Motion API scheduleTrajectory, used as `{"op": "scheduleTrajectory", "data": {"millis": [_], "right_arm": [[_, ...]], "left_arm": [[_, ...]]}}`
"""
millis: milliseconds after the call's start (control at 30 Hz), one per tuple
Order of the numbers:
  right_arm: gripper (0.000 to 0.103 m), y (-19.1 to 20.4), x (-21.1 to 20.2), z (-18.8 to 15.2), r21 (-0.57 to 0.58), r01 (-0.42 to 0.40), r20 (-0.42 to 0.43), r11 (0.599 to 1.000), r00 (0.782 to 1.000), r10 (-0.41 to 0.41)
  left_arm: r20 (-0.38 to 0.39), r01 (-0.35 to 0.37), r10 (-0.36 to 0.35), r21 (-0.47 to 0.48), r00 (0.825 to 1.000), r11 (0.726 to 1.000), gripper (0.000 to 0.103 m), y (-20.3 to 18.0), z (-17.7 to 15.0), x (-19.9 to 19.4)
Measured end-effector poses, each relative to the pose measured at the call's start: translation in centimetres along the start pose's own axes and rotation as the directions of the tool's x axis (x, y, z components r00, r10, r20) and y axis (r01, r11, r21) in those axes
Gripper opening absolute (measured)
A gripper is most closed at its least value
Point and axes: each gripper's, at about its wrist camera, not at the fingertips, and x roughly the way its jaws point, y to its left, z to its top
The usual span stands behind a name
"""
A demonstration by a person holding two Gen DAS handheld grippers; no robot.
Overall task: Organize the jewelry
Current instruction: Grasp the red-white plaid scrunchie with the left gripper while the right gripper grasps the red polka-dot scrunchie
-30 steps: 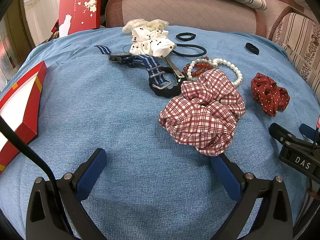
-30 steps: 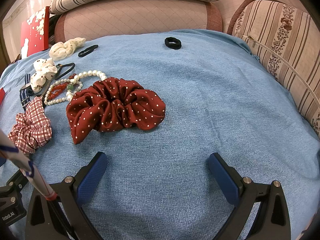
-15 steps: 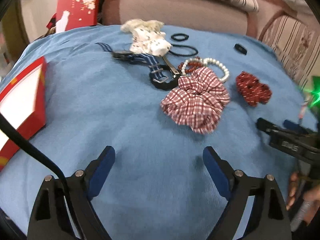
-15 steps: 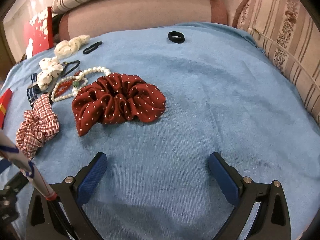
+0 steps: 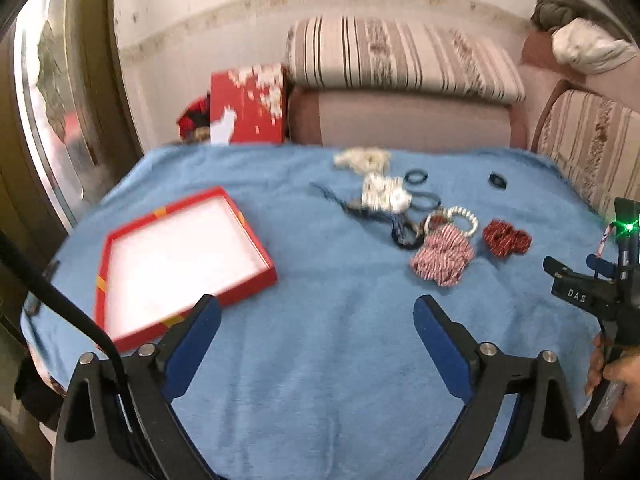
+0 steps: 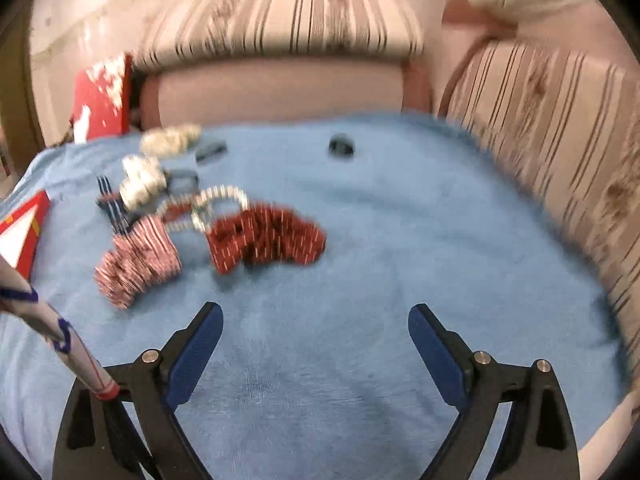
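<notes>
A loose pile lies on the blue cloth: a red plaid scrunchie [image 5: 442, 260] [image 6: 138, 258], a dark red dotted scrunchie [image 5: 506, 237] [image 6: 266, 238], a pearl bracelet [image 5: 464, 218] [image 6: 218, 200], a white dotted scrunchie [image 5: 384, 196], a striped watch strap [image 5: 362, 212] and black hair ties [image 5: 416, 178]. An open red tray with a white floor [image 5: 176, 256] lies at the left. My left gripper [image 5: 316, 322] is open and empty, well short of the pile. My right gripper [image 6: 316, 328] is open and empty, below the dotted scrunchie.
A red flowered box lid [image 5: 248, 106] leans at the back against the sofa. Striped cushions [image 5: 400, 58] run along the back and right. A lone black hair tie [image 5: 497, 180] lies far right. The right gripper's body [image 5: 588, 296] shows at the left view's right edge.
Both grippers have pulled back and up from the pile, so the items look smaller and farther. The whole red tray has come into the left view. Both stay open.
</notes>
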Motion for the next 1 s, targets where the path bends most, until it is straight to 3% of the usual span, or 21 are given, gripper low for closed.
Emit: {"op": "scheduleTrajectory", "data": {"millis": [100,233,300,367,500,633,767,900,967,1000], "right_arm": [[0.096,-0.5,-0.6,1.2,0.026,-0.025,0.021,0.999,0.999,0.024],[0.096,-0.3,2.3,2.3,0.016,-0.025,-0.025,1.0,0.999,0.025],[0.091,-0.2,4.5,3.5,0.03,-0.061,-0.084,0.998,0.994,0.064],[0.081,-0.1,5.5,4.8,0.022,-0.091,-0.073,0.996,0.993,0.092],[0.068,-0.4,8.3,6.6,0.052,-0.154,-0.105,0.987,0.982,0.159],[0.068,-0.9,10.9,6.1,0.158,-0.24,-0.184,0.958,0.946,0.268],[0.077,-1.2,11.8,6.1,0.155,-0.205,-0.196,0.966,0.952,0.234],[0.077,-1.5,13.2,5.6,0.181,-0.193,-0.24,0.964,0.942,0.233],[0.077,-1.6,13.8,5.2,0.199,-0.202,-0.259,0.959,0.933,0.25],[0.077,-1.6,14.1,5.1,0.211,-0.212,-0.268,0.954,0.926,0.265]], "left_arm": [[0.018,0.029,-0.03,0.009,0.999,1.0,0.097,0.1,0.8,-0.6],[-0.039,0.122,-0.121,0.01,0.992,0.992,0.097,-0.6,1.2,1.5],[-0.077,0.16,-0.158,0.02,0.984,0.987,0.097,-1.6,1.3,3.5],[-0.11,0.194,-0.191,0.02,0.975,0.981,0.097,-2.8,1.6,5.6],[-0.171,0.281,-0.28,-0.022,0.945,0.96,0.097,-4.6,2.5,9.4],[-0.235,0.358,-0.366,-0.081,0.9,0.93,0.097,-6.7,3.1,13.5],[-0.278,0.387,-0.395,-0.085,0.875,0.918,0.096,-9.5,3.4,17.0],[-0.34,0.431,-0.437,-0.098,0.833,0.897,0.081,-12.3,3.2,19.7],[-0.363,0.434,-0.437,-0.095,0.823,0.896,0.067,-13.4,3.0,20.5],[-0.385,0.429,-0.428,-0.087,0.818,0.899,0.048,-14.0,2.7,20.9]]}}
